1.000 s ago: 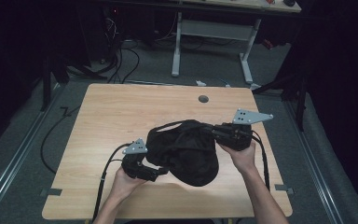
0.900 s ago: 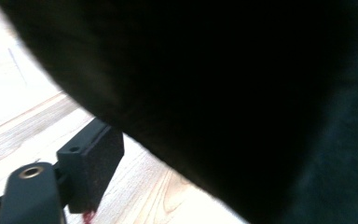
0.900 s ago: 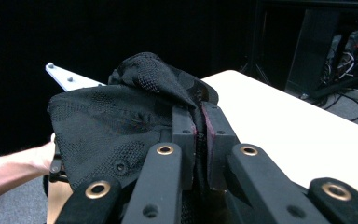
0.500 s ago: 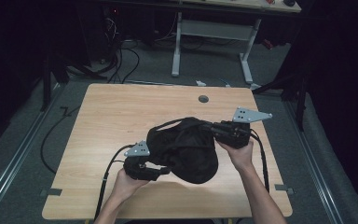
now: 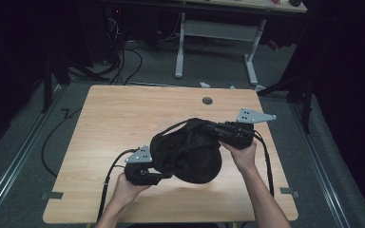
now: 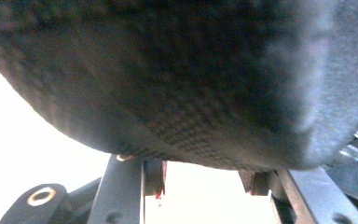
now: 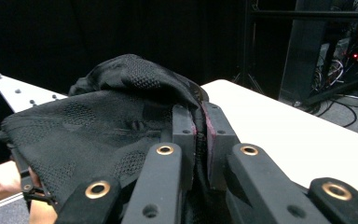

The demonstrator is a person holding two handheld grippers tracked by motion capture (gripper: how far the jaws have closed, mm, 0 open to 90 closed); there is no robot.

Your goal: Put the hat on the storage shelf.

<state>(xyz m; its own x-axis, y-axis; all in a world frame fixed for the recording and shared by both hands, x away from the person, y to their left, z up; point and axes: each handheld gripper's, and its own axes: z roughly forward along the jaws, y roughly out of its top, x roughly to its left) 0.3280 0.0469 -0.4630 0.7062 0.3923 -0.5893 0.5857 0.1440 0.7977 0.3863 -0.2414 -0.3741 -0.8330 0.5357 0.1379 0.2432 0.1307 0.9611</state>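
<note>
A bundle of black mesh-knit fabric (image 5: 190, 152) lies on the wooden table (image 5: 123, 114), held between both hands. My left gripper (image 5: 163, 174) reaches in under its lower left edge. In the left gripper view the fabric (image 6: 182, 79) drapes over and between the jaws, whose tips it hides. Those jaws have just been closing on it. My right gripper (image 5: 210, 128) comes in from the right. In the right gripper view its jaws (image 7: 199, 126) are shut on a fold at the edge of the fabric (image 7: 98, 126).
A round cable hole (image 5: 207, 100) sits near the table's far edge. Behind the table stands a white desk frame (image 5: 218, 28), with cables (image 5: 123, 61) on the floor at the back left. Bare tabletop (image 7: 270, 126) lies to the right gripper's side.
My left gripper has pushed in a little under the fabric's edge and its jaws have closed. The fabric is bunched slightly more toward the right. The right gripper keeps its grip.
</note>
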